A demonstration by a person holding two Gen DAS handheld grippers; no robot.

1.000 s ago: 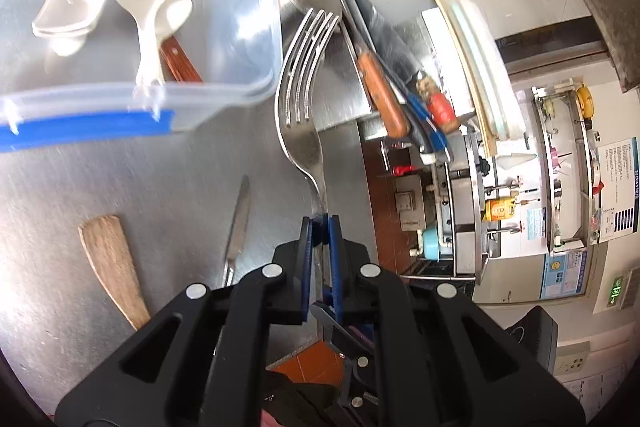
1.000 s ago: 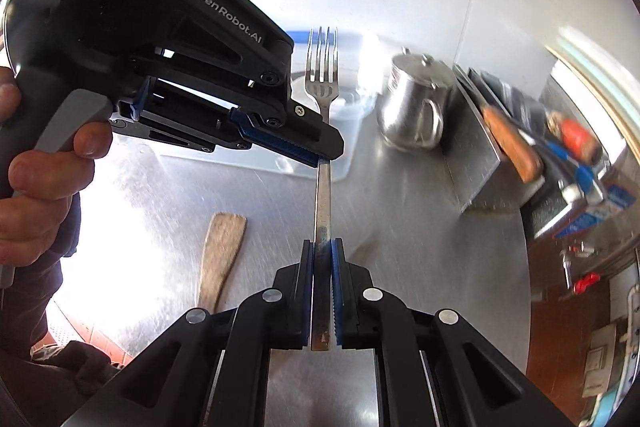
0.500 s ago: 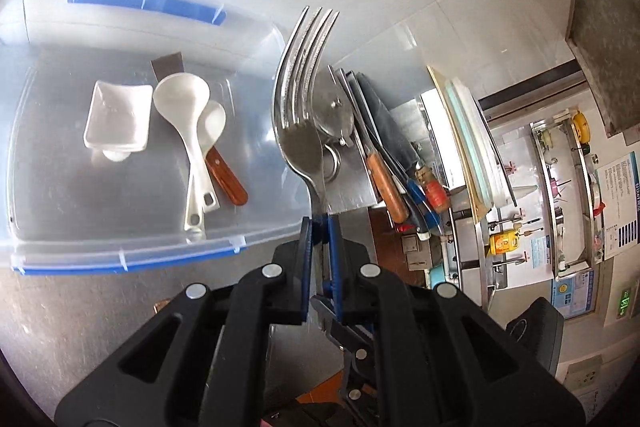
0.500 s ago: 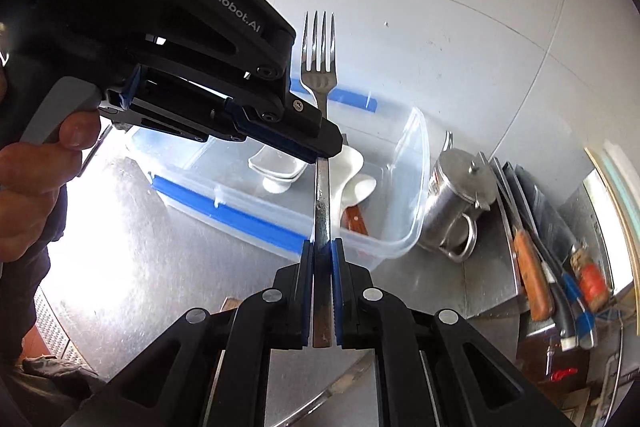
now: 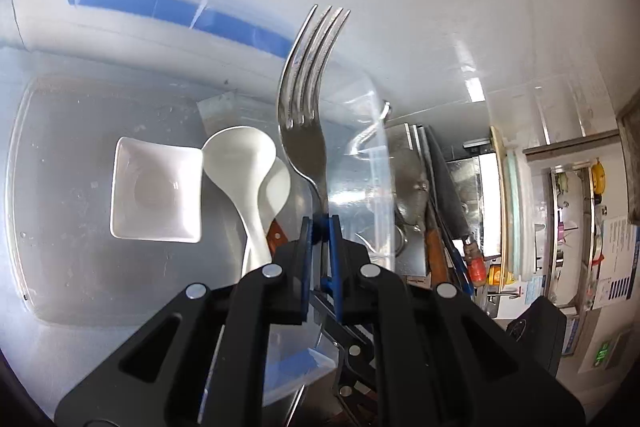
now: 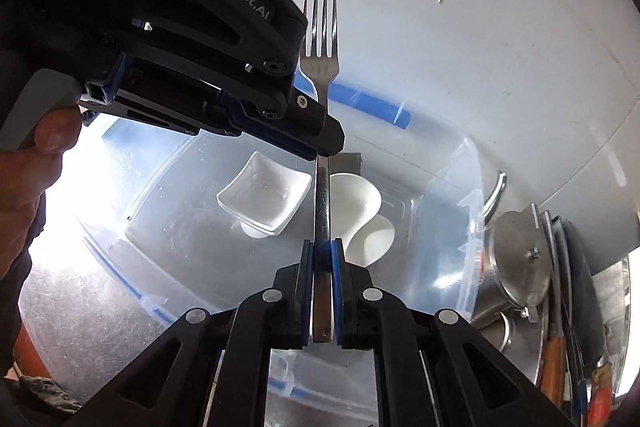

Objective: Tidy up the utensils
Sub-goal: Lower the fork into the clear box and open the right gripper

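Observation:
A steel fork [image 5: 306, 115] is held by both grippers above a clear plastic box with blue clips [image 5: 72, 267]. My left gripper [image 5: 321, 227] is shut on the fork's neck. My right gripper [image 6: 321, 255] is shut on the fork's handle [image 6: 322, 203] near its end, tines pointing up. In the right wrist view the left gripper [image 6: 320, 143] clamps the fork higher up. The box holds a white square dish [image 5: 156, 189], two white spoons [image 5: 240, 167] and a wooden-handled tool [image 5: 276, 237].
A steel pot with lid [image 6: 516, 267] stands right of the box [image 6: 448, 187]. Knives with orange and dark handles [image 5: 440, 219] lie in a rack at right. A white tiled wall [image 6: 460, 27] is behind. The steel counter [image 6: 80, 327] shows at front left.
Both grippers have carried the fork up and forward from over the counter to above the open box. The wooden spatula and knife on the counter have left view.

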